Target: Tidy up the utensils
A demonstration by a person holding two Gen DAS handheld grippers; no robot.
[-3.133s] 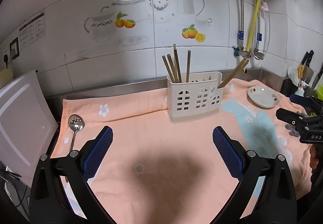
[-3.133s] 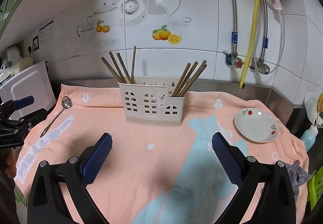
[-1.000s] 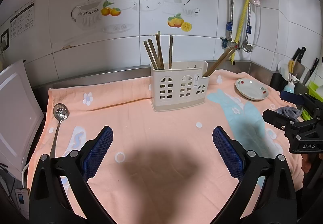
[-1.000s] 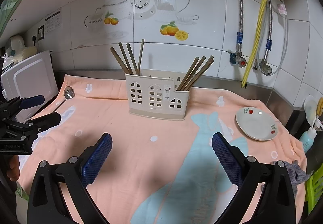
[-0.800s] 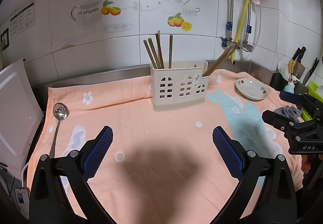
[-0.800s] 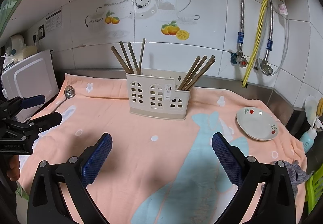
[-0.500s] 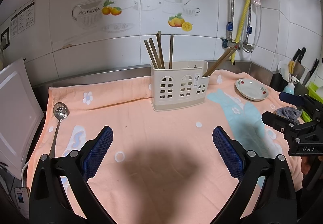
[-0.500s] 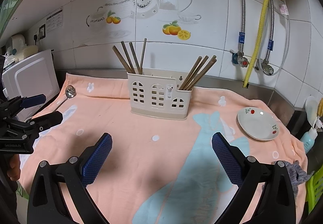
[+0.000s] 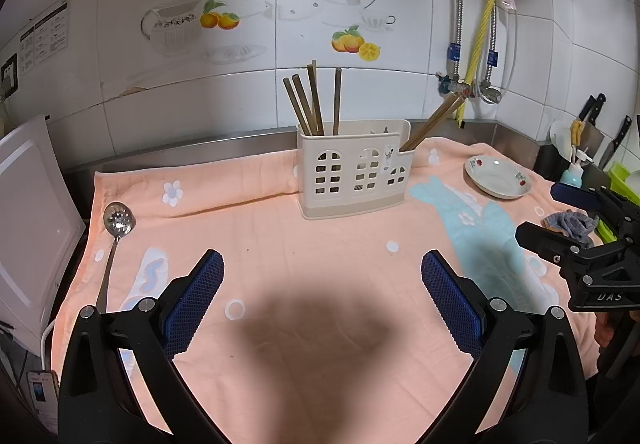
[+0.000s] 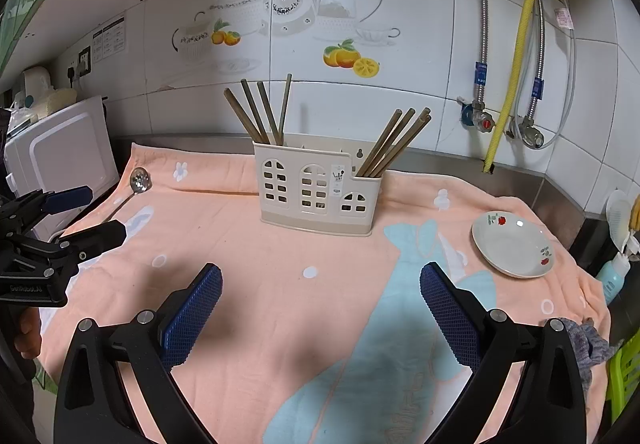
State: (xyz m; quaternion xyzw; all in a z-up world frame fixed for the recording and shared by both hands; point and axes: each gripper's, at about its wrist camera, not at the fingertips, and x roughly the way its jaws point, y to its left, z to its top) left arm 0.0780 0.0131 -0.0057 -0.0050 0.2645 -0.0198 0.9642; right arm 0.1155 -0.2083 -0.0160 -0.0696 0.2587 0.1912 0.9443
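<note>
A cream utensil holder (image 9: pixel 354 174) (image 10: pixel 318 190) stands at the back of the peach towel (image 9: pixel 280 244) (image 10: pixel 248 264). Several brown chopsticks (image 9: pixel 314 102) (image 10: pixel 262 112) stick up from its left compartment, and several more (image 9: pixel 434 120) (image 10: pixel 396 142) lean out of its right one. A metal slotted spoon (image 9: pixel 116 228) (image 10: pixel 136 184) lies on the towel's left edge. My left gripper (image 9: pixel 322 298) hovers open over the towel's near middle. My right gripper (image 10: pixel 320 302) is open too, with nothing between its fingers. Each gripper shows at the side of the other's view.
A white saucer (image 9: pixel 498 176) (image 10: pixel 512 244) sits on the towel at the right. A grey rag (image 9: pixel 568 222) (image 10: pixel 586 340) lies near the right edge. A white appliance (image 9: pixel 28 212) (image 10: pixel 64 152) stands at the left. Knives (image 9: pixel 600 124) and a bottle are at the far right.
Over the last three seconds both grippers drew back and shifted slightly, so the holder sits more central. In the last second hardly anything moved. Both stayed open.
</note>
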